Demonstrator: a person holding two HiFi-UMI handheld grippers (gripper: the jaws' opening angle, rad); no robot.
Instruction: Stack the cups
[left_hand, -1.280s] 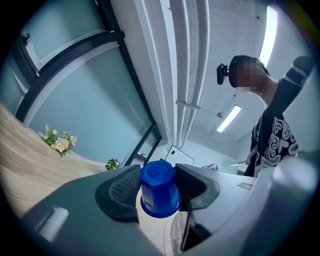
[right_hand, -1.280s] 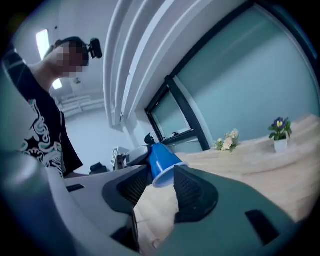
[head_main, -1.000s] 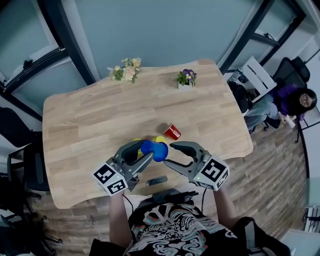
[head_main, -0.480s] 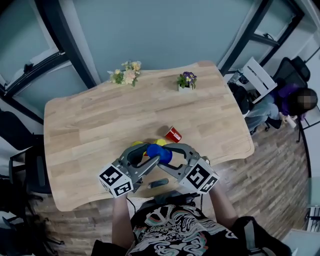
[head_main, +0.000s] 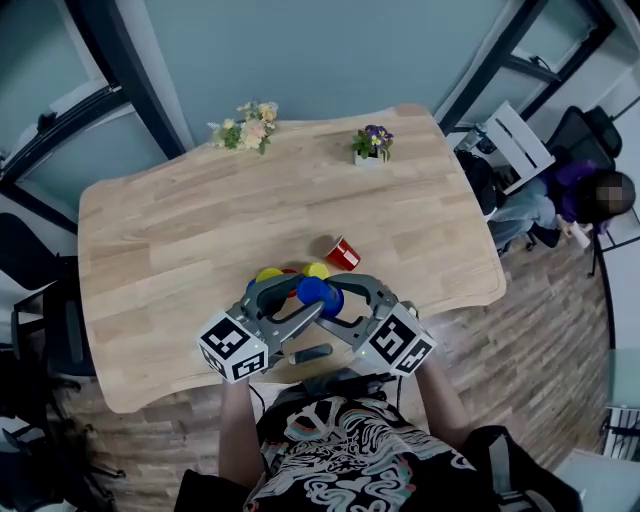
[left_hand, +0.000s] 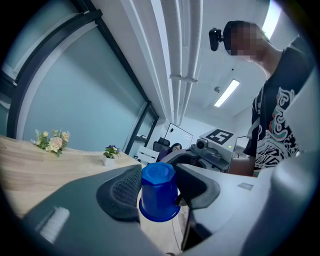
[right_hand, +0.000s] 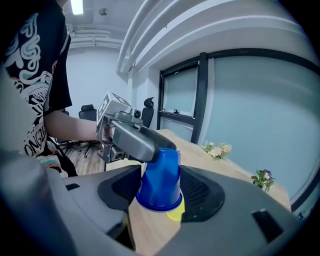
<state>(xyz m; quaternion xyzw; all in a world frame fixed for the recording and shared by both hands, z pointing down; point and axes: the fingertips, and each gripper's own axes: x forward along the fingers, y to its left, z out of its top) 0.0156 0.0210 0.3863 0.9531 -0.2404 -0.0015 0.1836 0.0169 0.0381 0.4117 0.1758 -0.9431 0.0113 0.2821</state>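
Head view: taken from high above, facing steeply down, with the whole worktop (head_main: 180, 250) covered from some distance. Left gripper view: set low and very close, directed about level along its fingers (left_hand: 120, 192). Right gripper view: directed from the opposite side, tilted downward. The blue cup (head_main: 318, 293), the bouquet (head_main: 245, 128) and the purple flower pot (head_main: 371, 145) are shared by all three.

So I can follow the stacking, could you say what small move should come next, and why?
Probably close the right gripper on the blue cup: its jaws have just been opening and straddle it without pressing, while the left gripper holds it.
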